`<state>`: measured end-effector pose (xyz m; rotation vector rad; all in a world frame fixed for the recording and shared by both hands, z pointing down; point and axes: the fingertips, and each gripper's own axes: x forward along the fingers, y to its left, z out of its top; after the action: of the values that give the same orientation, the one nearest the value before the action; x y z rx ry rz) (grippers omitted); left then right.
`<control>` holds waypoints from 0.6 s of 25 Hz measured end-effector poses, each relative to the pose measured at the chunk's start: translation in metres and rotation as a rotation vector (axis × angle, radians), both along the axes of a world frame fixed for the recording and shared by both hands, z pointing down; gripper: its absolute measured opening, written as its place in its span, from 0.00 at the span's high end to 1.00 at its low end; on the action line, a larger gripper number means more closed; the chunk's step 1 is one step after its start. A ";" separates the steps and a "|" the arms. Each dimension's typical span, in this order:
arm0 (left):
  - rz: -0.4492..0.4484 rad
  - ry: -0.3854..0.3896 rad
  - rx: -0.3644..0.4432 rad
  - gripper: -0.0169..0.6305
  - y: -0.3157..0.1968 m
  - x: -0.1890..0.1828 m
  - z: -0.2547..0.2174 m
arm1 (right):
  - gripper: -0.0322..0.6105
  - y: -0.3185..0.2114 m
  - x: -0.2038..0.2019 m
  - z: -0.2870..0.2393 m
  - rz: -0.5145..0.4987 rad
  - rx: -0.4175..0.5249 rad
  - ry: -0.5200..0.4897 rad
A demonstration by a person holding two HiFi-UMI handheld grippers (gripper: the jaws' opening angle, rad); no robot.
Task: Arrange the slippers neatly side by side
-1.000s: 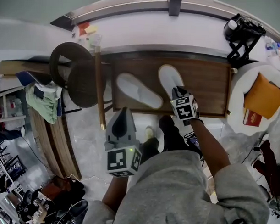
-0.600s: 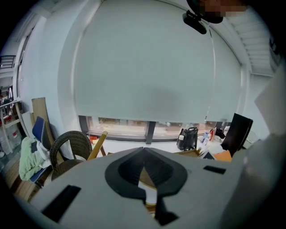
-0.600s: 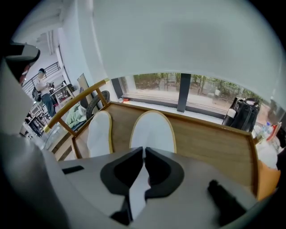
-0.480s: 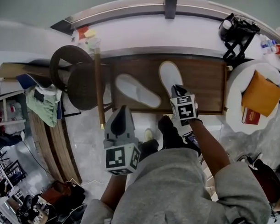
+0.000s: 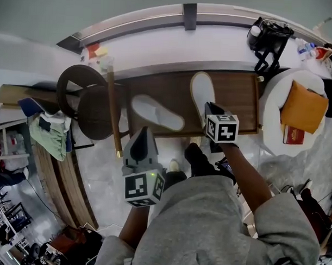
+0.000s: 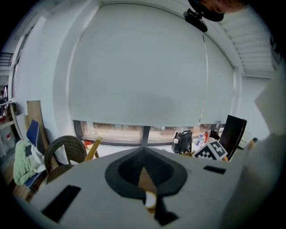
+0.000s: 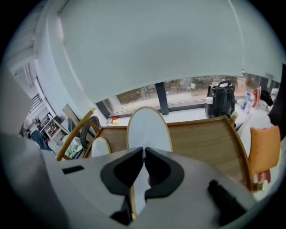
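**Pinching the right-hand slipper at its heel**

Right-hand slipper (image 5: 201, 92): white, flat, with a yellow-edged sole. It lies toe away from you, near the middle of the wooden table (image 5: 240, 96).

Left-hand slipper (image 5: 156, 111): apart from the first and to its left. It is skewed, not parallel to its mate.

Your right gripper (image 7: 144, 154): tongs pressed together on the heel edge of the right-hand slipper, with white fabric showing between the pads.

Your left gripper (image 6: 143, 154): tongs together on nothing, held off the table and aimed at the window blind (image 6: 147, 67).

Handling, as a judgement:
- The slippers look thin, very light and floppy.
- Lifted by the heel, the toe will likely droop, so sliding a slipper along the wood should keep it flatter.
- Take hold at the heel rim or sole edge, since the soft upper would probably crumple.
- The tabletop looks smooth, so expect easy sliding and some overshoot.

Surroundings:
- The table stands against a white window sill (image 5: 212, 44), which carries a black bag (image 5: 270, 35).
- A wicker chair (image 5: 80, 93) stands at the left.
- A white stool (image 5: 275, 114) with an orange cushion (image 5: 304, 107) stands at the right.
- The floor (image 5: 100, 159) is pale tile.
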<state>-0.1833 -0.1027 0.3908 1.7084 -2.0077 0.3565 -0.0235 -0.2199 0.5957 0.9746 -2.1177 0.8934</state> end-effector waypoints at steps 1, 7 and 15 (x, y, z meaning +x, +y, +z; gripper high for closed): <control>0.004 -0.001 0.003 0.95 0.000 0.002 -0.001 | 0.90 0.000 0.003 -0.003 0.023 -0.011 -0.011; 0.004 -0.015 0.016 0.95 -0.001 0.007 -0.008 | 0.90 0.007 0.014 0.008 0.100 -0.099 -0.022; -0.041 -0.038 -0.003 0.95 -0.002 -0.006 -0.011 | 0.90 -0.007 0.016 0.057 0.102 -0.159 0.087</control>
<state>-0.1890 -0.1049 0.3799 1.6673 -2.0649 0.3805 -0.0074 -0.2264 0.6525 1.0273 -1.9073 1.0335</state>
